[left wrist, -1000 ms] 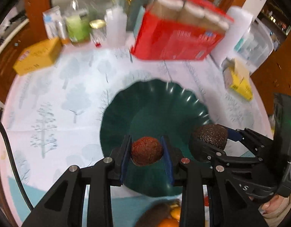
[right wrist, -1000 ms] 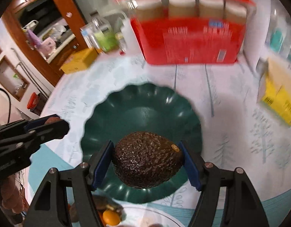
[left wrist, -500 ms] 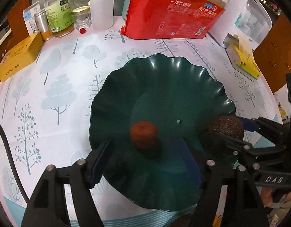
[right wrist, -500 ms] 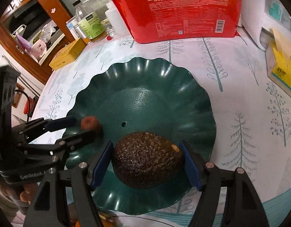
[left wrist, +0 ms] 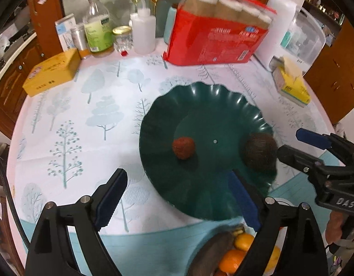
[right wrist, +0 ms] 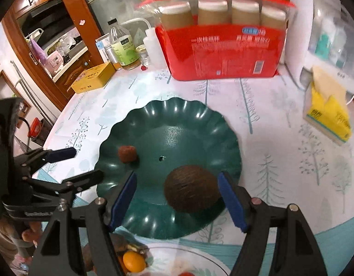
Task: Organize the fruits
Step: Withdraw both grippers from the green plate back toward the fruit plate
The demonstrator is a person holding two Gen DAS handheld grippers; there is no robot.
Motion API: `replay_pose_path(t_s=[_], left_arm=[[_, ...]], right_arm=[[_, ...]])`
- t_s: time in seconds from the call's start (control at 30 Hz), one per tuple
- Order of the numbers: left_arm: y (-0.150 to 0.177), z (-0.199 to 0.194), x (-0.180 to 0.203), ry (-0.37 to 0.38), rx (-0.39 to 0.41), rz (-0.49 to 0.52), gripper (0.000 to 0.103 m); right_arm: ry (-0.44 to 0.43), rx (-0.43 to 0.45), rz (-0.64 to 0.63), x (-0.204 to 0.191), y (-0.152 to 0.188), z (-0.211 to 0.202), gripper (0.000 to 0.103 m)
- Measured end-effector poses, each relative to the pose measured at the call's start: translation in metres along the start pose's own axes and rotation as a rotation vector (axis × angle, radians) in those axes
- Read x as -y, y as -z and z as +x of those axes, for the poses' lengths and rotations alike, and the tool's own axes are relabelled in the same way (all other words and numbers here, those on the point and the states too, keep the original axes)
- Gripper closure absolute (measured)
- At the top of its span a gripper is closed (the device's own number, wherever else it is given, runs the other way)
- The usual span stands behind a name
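Reading "DAS" on right tool point(left wrist: 315, 147), jaws apart, nr avocado point(left wrist: 259, 153).

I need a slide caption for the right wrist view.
Open right tool above the avocado on the green plate.

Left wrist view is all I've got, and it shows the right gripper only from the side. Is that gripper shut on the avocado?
Observer: No. The right gripper is open. The avocado lies between its fingers, with a clear gap at the left pad.
Operator: Does the avocado overhang the plate's edge? It looks so from here.
Observer: No. It sits wholly inside the plate, on the side nearest the right gripper.
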State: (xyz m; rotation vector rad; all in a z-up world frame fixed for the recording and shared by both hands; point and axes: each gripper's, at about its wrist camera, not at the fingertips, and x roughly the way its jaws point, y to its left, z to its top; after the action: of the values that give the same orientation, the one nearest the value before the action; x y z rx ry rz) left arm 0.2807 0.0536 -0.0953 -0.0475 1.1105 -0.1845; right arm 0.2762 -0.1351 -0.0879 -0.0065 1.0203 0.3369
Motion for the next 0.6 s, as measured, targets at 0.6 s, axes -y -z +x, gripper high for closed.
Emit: replay_pose_path(t_s=[0.6], left_arm=[[0.069,-0.137,0.034,-0.031,0.194,-0.03,0.011]], right_arm=[[0.015,0.238,-0.104,-0.03,0.073,-0.137,0.029]])
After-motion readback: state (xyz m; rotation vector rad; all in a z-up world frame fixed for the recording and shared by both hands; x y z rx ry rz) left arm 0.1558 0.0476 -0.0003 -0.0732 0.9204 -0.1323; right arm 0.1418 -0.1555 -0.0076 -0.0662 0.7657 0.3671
